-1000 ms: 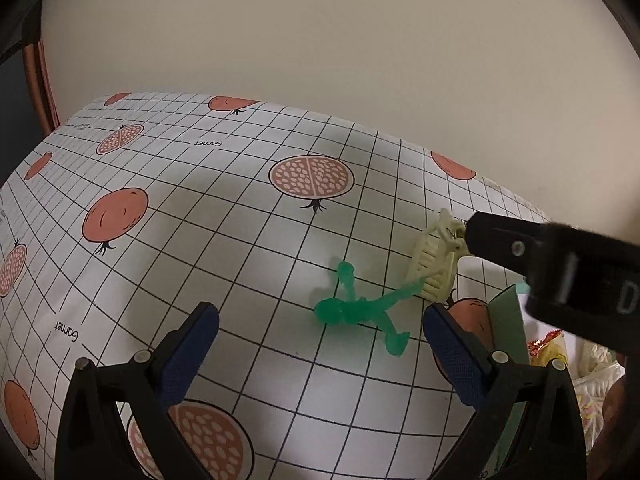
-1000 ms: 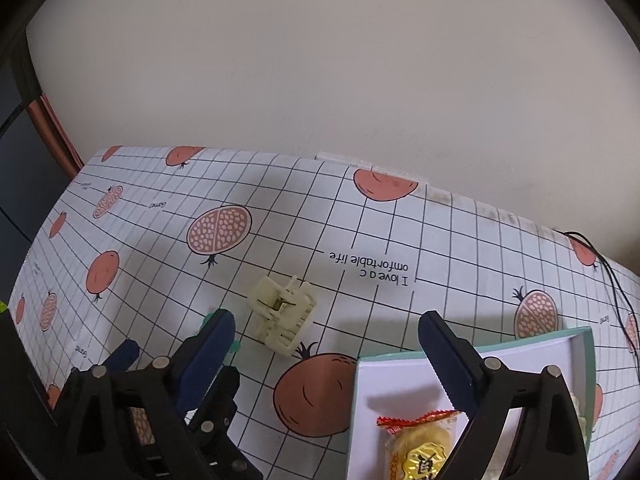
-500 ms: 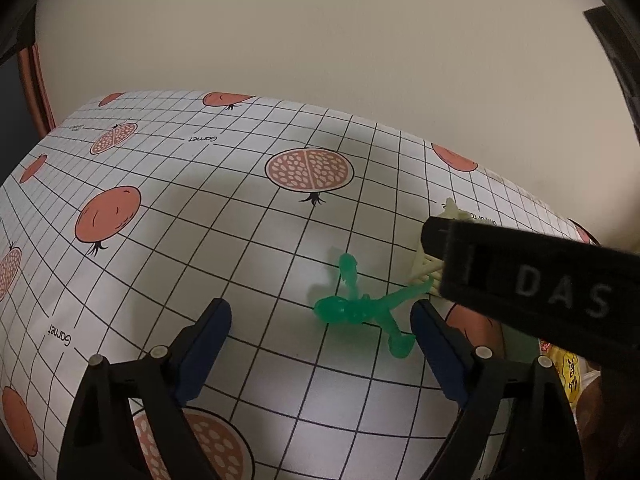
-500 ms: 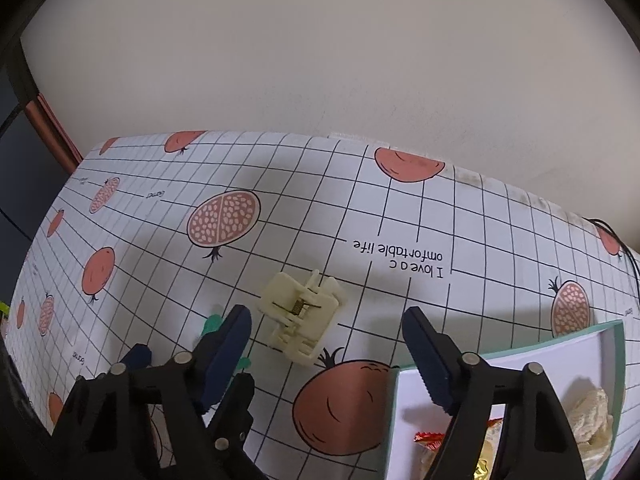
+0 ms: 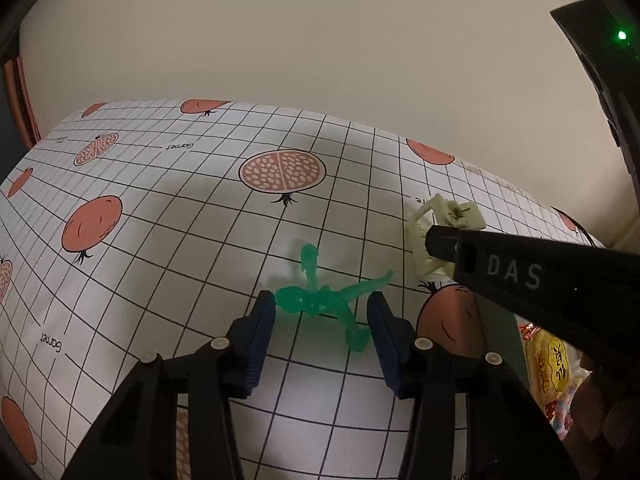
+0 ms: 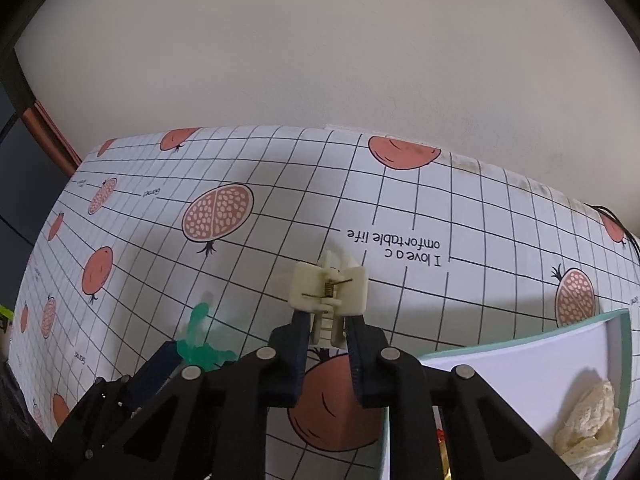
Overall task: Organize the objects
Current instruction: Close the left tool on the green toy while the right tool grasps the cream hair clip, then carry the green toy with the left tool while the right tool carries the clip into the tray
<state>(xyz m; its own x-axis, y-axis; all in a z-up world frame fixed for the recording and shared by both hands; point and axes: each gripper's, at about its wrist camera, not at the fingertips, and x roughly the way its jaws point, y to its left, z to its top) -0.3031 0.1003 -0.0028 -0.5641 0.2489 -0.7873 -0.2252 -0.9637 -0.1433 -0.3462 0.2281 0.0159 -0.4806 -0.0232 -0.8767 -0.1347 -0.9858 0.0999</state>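
Item one, green figurine: we find it lying flat on the gridded tablecloth, between the pads of our left gripper. The jaws there stand at a narrow gap, one blue pad at about 9 o'clock of the body, the other at 3 o'clock. Whether either pad touches the plastic we cannot tell. Its longest limb runs from the body out toward 2 o'clock, and another leg points down toward 5 o'clock, so the span across the jaws is the body rather than the full length. We judge a straight closing would catch the torso, with the limbs sticking out fore and aft.

Item two, cream hair claw clip: it sits at 12 o'clock of our right gripper, whose jaws are drawn in tight against its toothed lower half. The hinge spring faces the right wrist camera, and the clip's long axis lies across the jaws. We read this as a grip already made.

Item three, teal-rimmed box: it lies at 4 o'clock of the right gripper, near it, and holds a pale crumpled thing. The right hand is the nearer to it; the left works well to the 9 o'clock side.
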